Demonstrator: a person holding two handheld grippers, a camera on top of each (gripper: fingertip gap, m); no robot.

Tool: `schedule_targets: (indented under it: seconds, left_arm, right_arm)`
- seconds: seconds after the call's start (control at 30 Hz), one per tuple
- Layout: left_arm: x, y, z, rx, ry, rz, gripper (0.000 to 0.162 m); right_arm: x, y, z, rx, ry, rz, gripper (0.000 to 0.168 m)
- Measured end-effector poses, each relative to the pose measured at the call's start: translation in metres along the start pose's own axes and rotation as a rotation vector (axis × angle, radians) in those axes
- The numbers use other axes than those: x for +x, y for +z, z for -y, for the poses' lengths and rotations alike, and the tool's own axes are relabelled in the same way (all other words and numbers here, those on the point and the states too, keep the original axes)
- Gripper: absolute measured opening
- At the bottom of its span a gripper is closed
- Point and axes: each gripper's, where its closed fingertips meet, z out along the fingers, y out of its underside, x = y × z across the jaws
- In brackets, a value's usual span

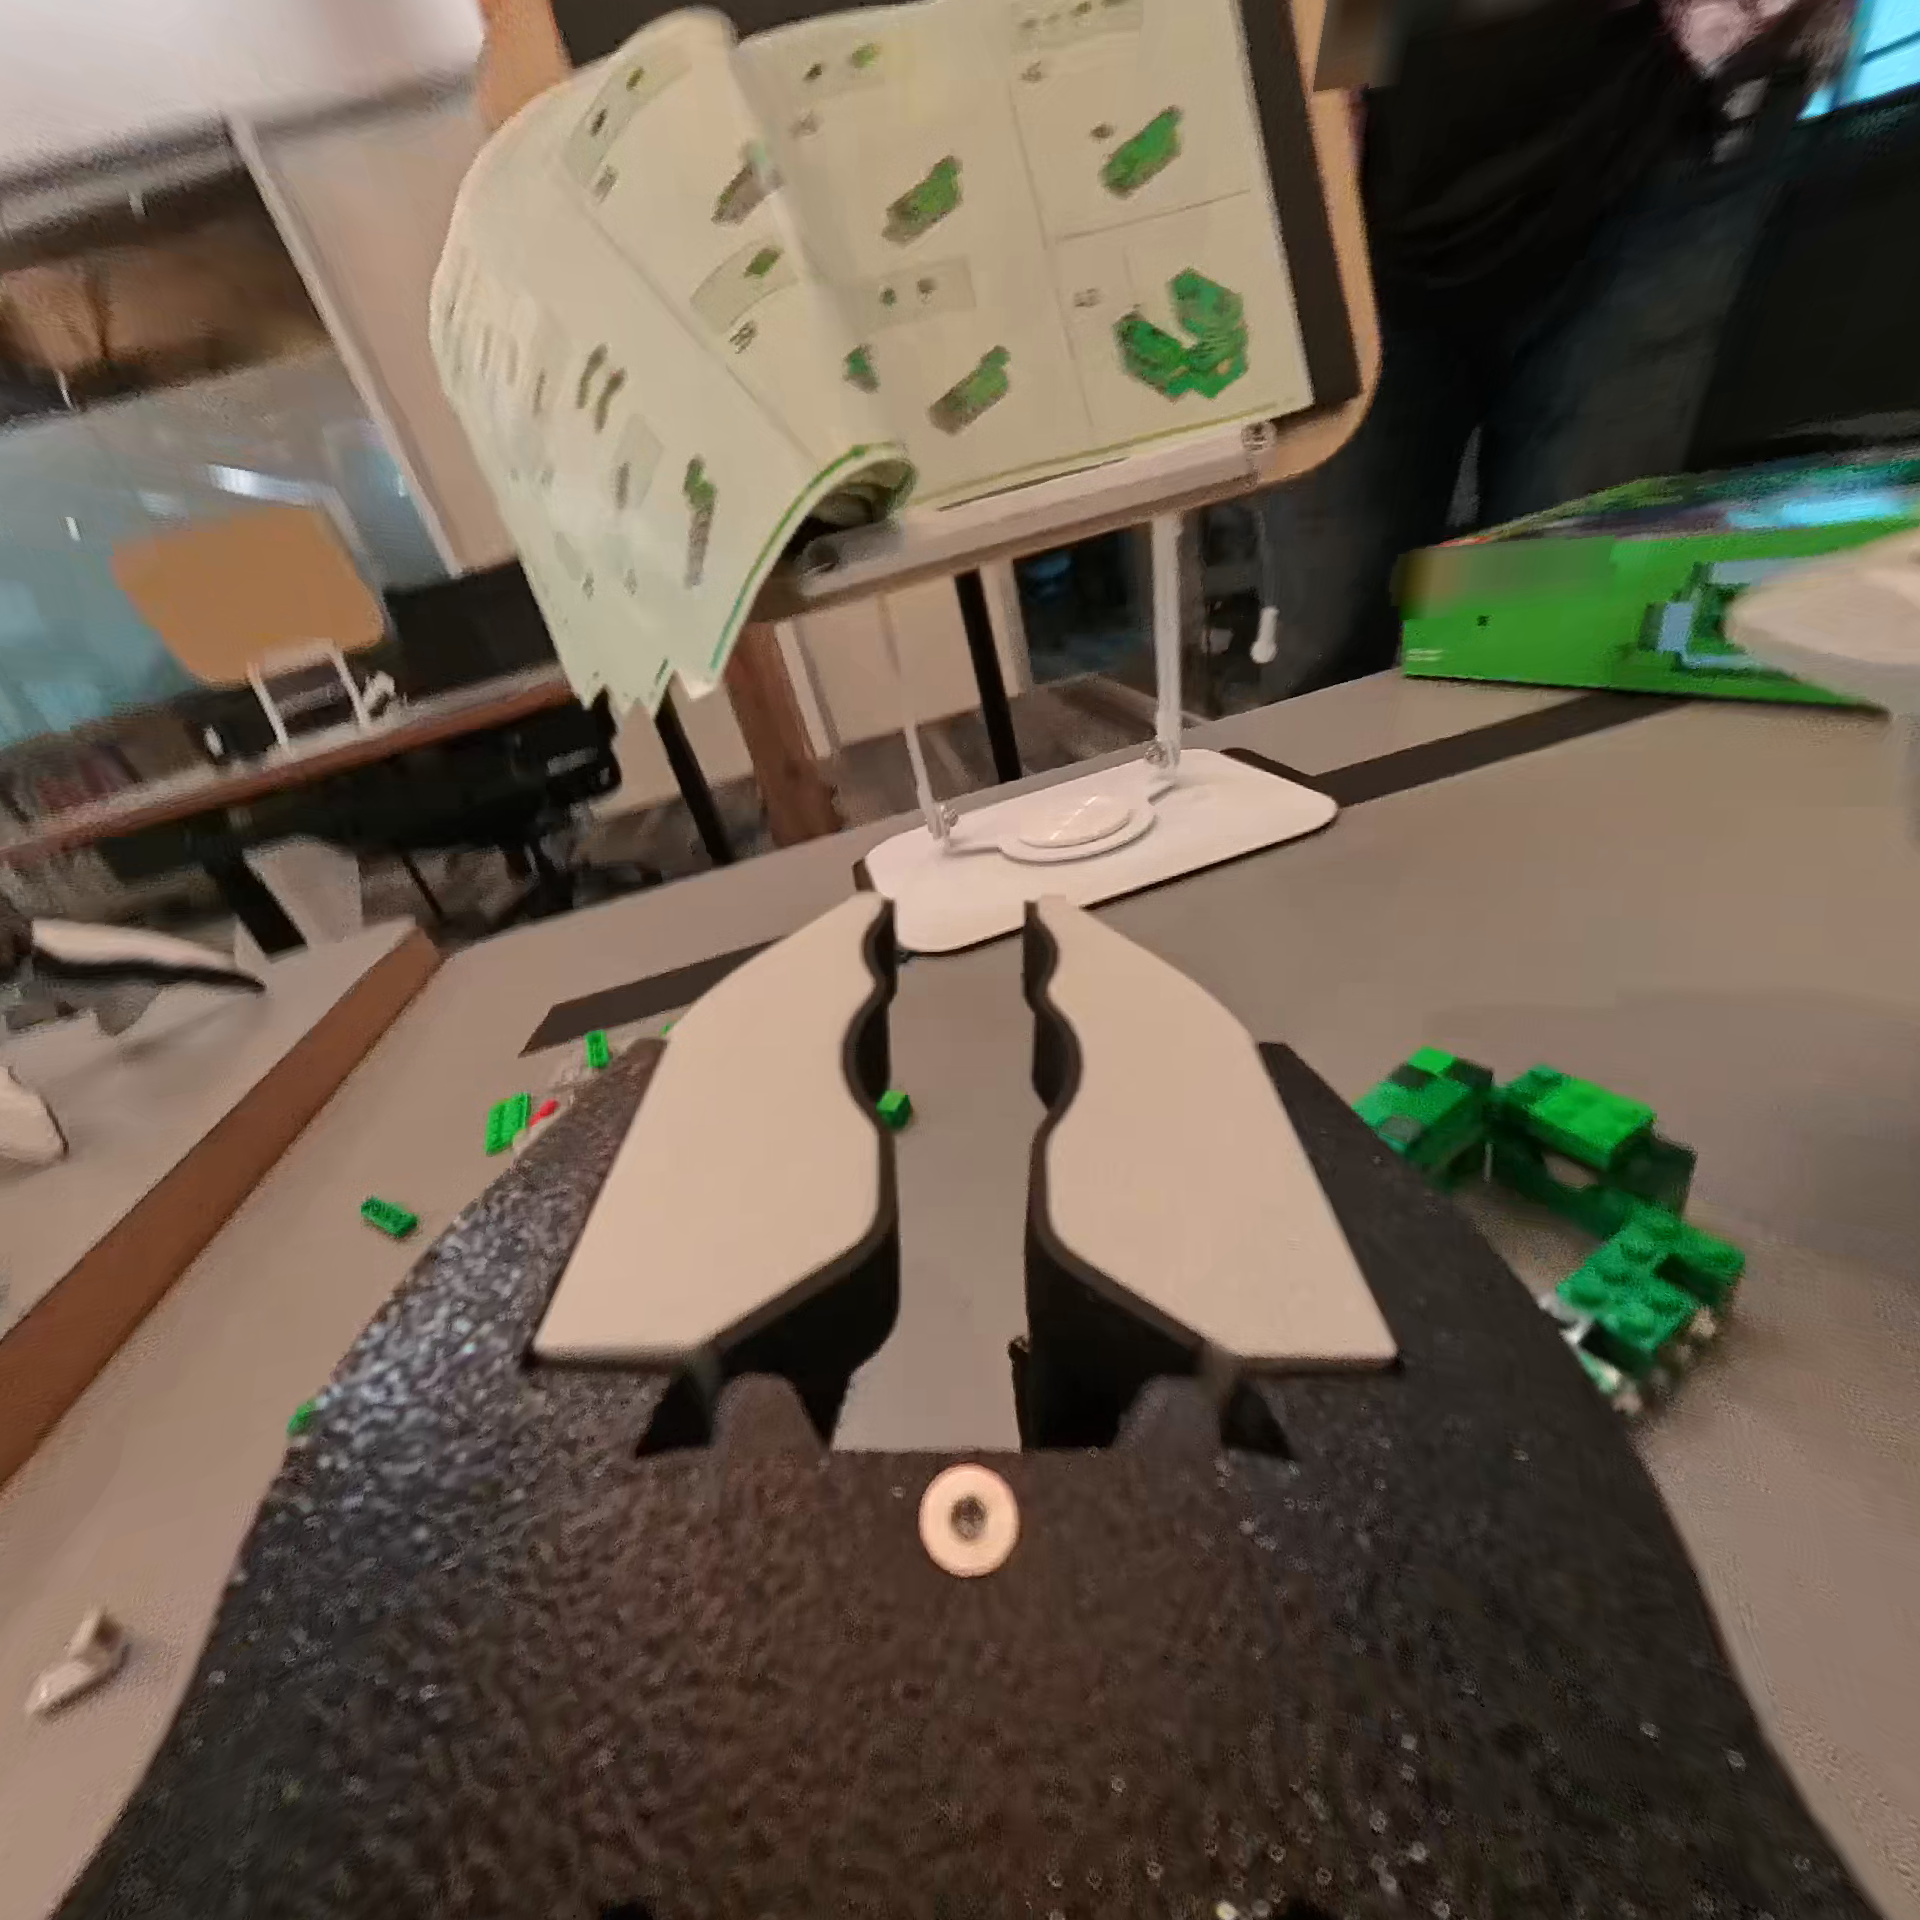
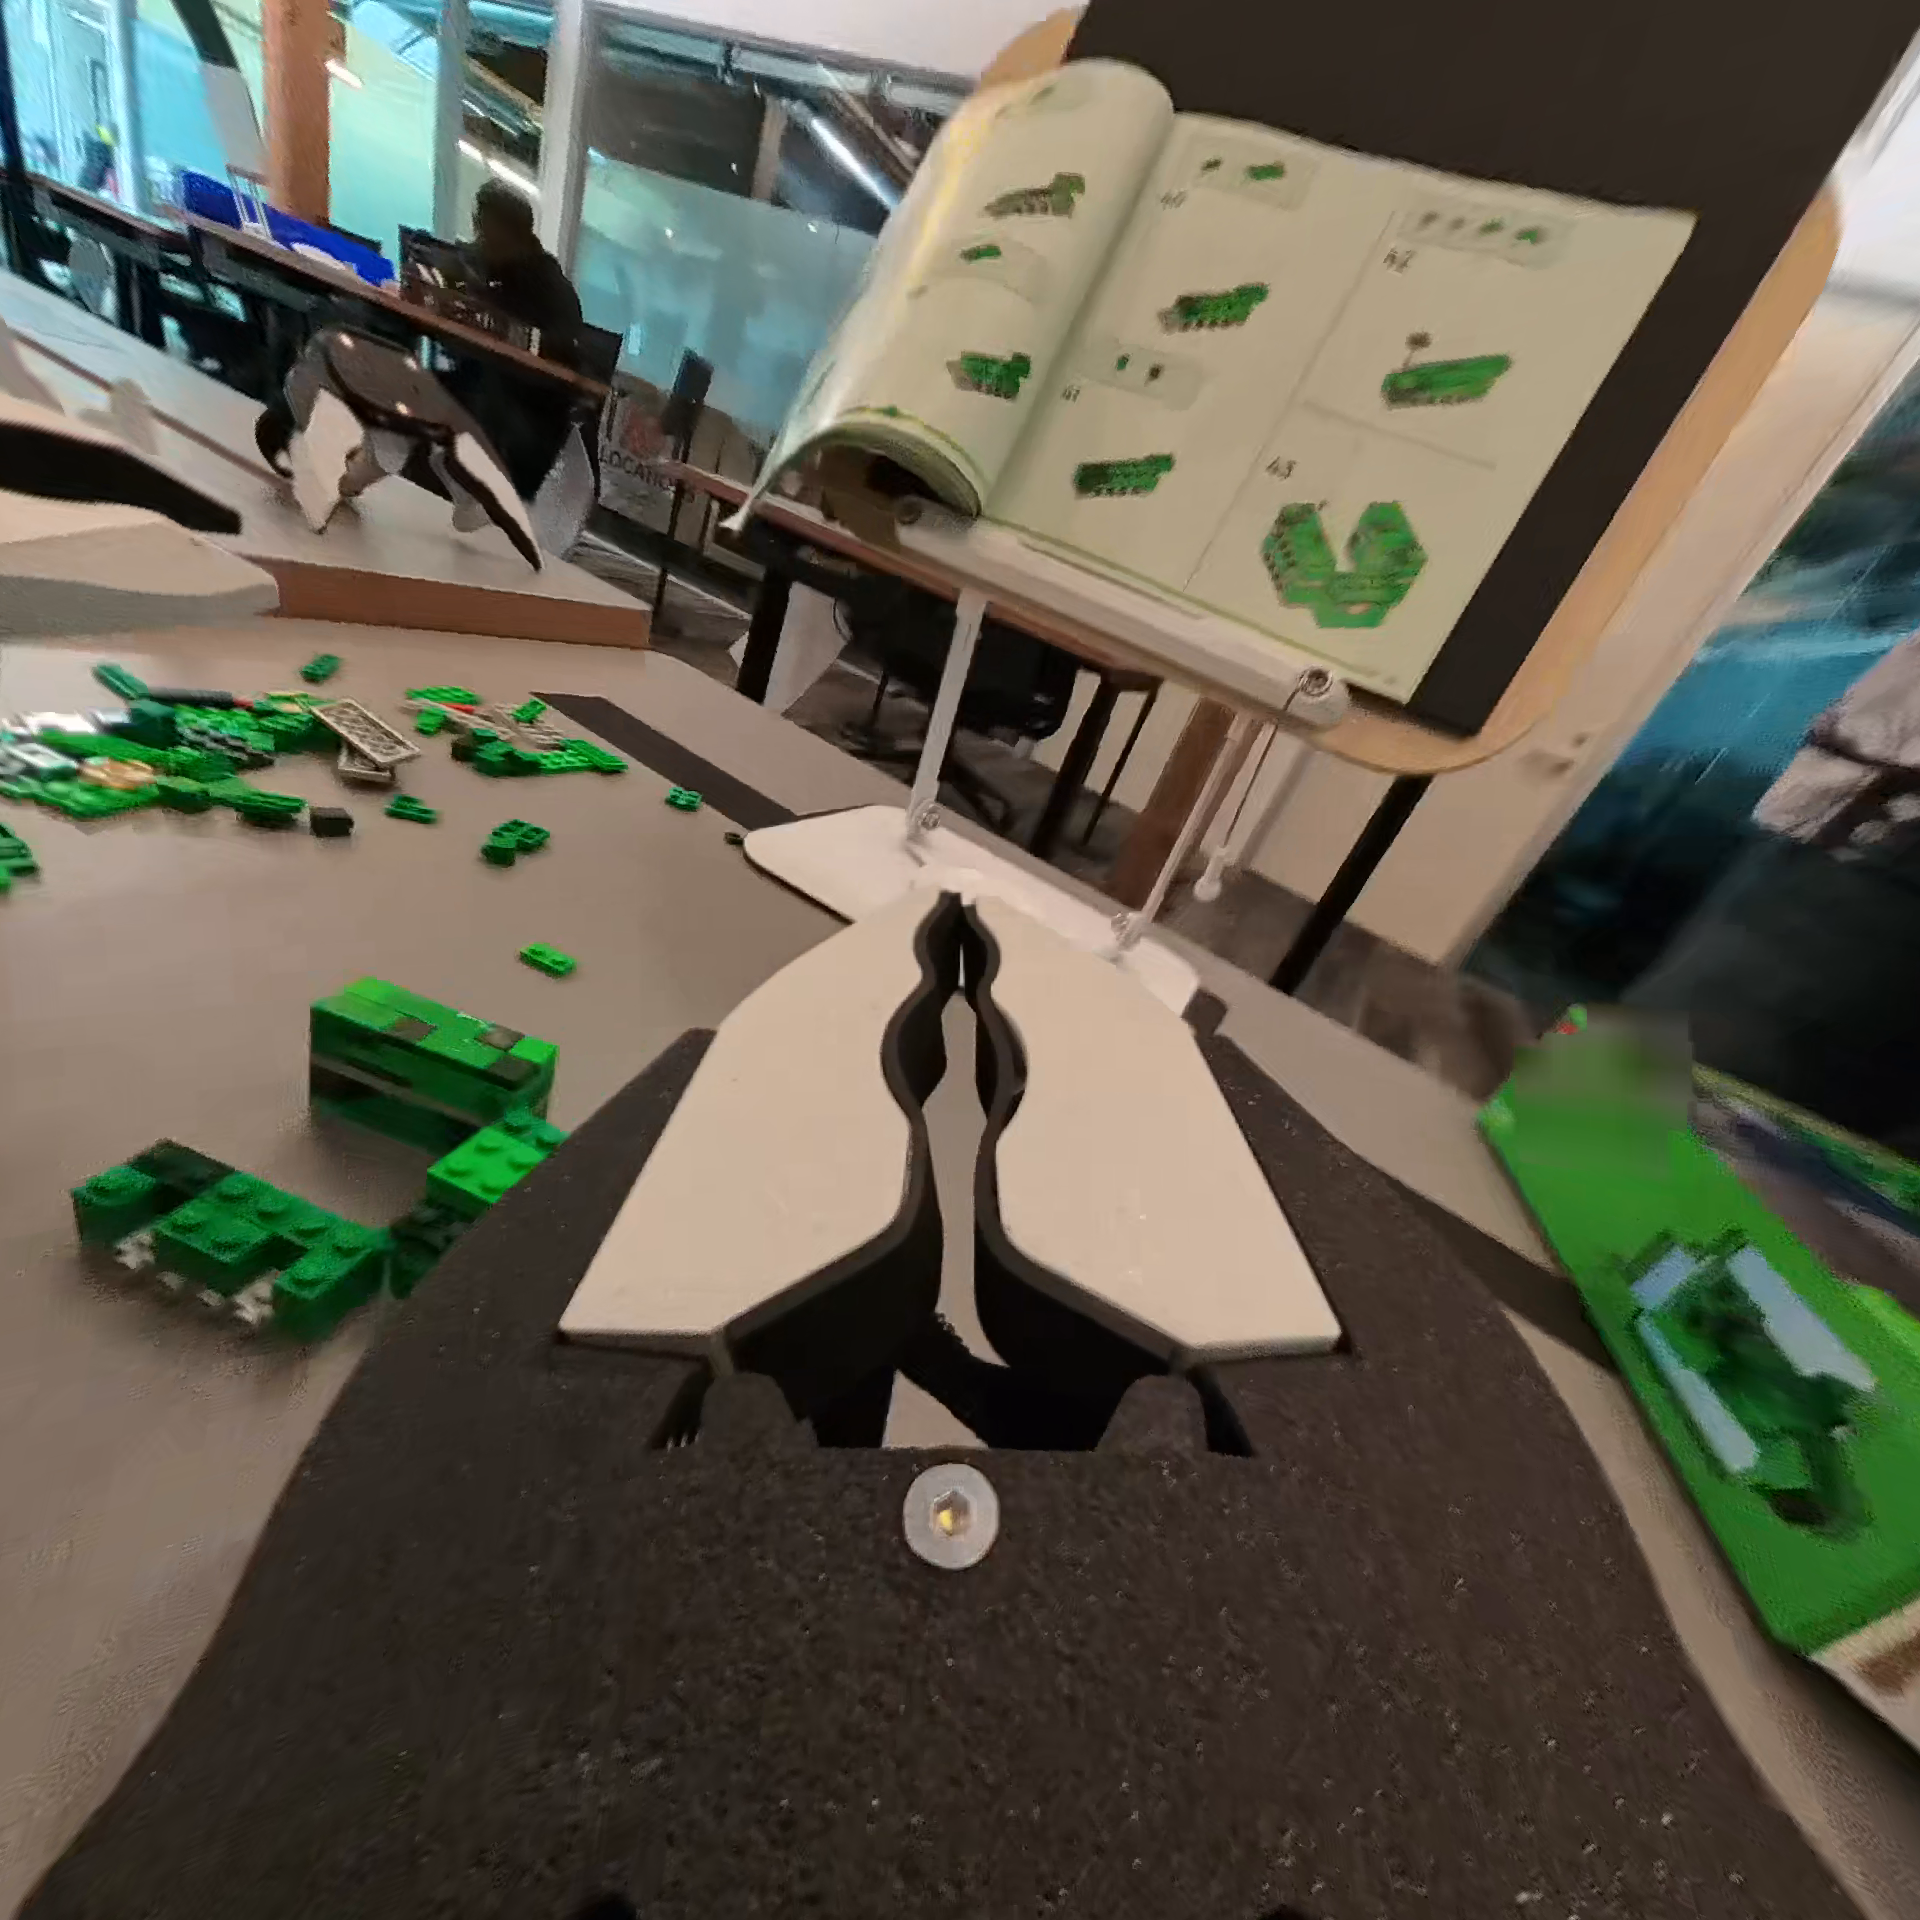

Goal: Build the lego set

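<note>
— Right wrist view tells you most of it. See the green build (image 2: 312, 1174) on the grey table (image 2: 208, 1507), just left of the right gripper (image 2: 961, 920)? Two stacked blocks joined in a bent, roughly V-shaped piece.

— Matches the last drawing on the open instruction booklet (image 2: 1299, 416), I'd say, the one at the bottom right of the page.

— Looks close to it, though it's blurry. So I'd judge that sub-assembly done or nearly so, and the page about used up.

— Plenty left, then?

— Plenty. The pile of loose bricks (image 2: 208, 748) farther back on the left is big: green plates, a grey grille piece, small bits scattered toward the book stand (image 2: 862, 852). The booklet also has a thick wad of pages curled over, but I can't tell which side counts as finished.

— And the grippers?

— Neither is carrying anything. The right one's fingertips are pressed together on nothing. In the left wrist view the left gripper (image 1: 958, 914) has its fingers parted, bare table between them, one tiny green brick (image 1: 894, 1109) lying beneath the gap, untouched.

— The build from that side?

— Off to the right of the left gripper (image 1: 1548, 1184), apart from it. The green set box (image 1: 1621, 613) sits at the far right edge.

— So, a pause to read?

— My guess. Both point at the booklet (image 1: 935, 260).
</note>
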Motion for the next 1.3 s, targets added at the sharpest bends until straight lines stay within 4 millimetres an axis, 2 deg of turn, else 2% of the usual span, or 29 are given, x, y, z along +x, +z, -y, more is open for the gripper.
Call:
schedule_targets:
  seconds: [0.1, 0.2, 0.3, 0.4, 0.5, 0.6, 0.67, 0.73, 0.8, 0.9, 0.97, 1.07, 1.13, 1.23, 1.3]
  left_arm:
    - [0.006, 0.001, 0.007, 0.057, 0.084, 0.008, 0.016]
    - [0.016, 0.001, 0.014, 0.116, 0.068, -0.039, 0.016]
    - [0.020, 0.002, 0.011, 0.103, 0.076, -0.062, 0.015]
    - [0.022, 0.002, 0.009, 0.104, 0.058, -0.083, 0.015]
    - [0.022, 0.004, 0.008, 0.098, 0.045, -0.092, 0.014]
    - [0.024, 0.006, 0.006, 0.087, 0.023, -0.106, 0.014]
    - [0.025, 0.007, 0.006, 0.086, 0.024, -0.110, 0.013]
    - [0.027, 0.007, 0.006, 0.089, 0.036, -0.119, 0.013]
    - [0.029, 0.007, 0.006, 0.088, 0.051, -0.123, 0.012]
    - [0.031, 0.006, 0.007, 0.091, 0.066, -0.128, 0.011]
    - [0.032, 0.006, 0.007, 0.091, 0.069, -0.132, 0.011]
    - [0.034, 0.006, 0.007, 0.088, 0.074, -0.138, 0.010]
    - [0.034, 0.006, 0.006, 0.088, 0.077, -0.141, 0.010]
    - [0.035, 0.006, 0.007, 0.089, 0.075, -0.144, 0.009]
    - [0.035, 0.007, 0.006, 0.086, 0.072, -0.147, 0.009]
  right_arm:
    - [0.006, -0.001, 0.007, 0.041, -0.022, -0.020, 0.000]
    - [0.015, -0.002, 0.001, 0.028, 0.082, -0.030, 0.000]
    - [0.042, -0.010, 0.005, 0.053, 0.110, -0.102, 0.000]
    - [0.088, -0.028, 0.030, 0.125, 0.076, -0.140, 0.000]
    - [0.144, -0.038, 0.045, 0.170, 0.171, -0.023, 0.000]
    - [0.217, -0.037, 0.042, 0.190, 0.388, 0.099, 0.000]
    - [0.262, -0.030, 0.035, 0.217, 0.568, 0.182, 0.000]
    - [0.290, -0.015, 0.020, 0.165, 0.681, 0.255, 0.000]
    - [0.303, -0.001, 0.011, 0.137, 0.788, 0.327, 0.000]
    - [0.310, 0.017, 0.012, 0.155, 0.858, 0.393, 0.000]
    - [0.314, 0.028, 0.012, 0.170, 0.819, 0.372, 0.000]
    - [0.312, 0.045, -0.007, 0.101, 0.755, 0.326, 0.000]
    - [0.308, 0.049, -0.012, 0.079, 0.753, 0.331, 0.000]
    - [0.314, 0.048, 0.000, 0.119, 0.680, 0.283, 0.000]
    - [0.312, 0.051, -0.012, 0.058, 0.667, 0.274, 0.000]
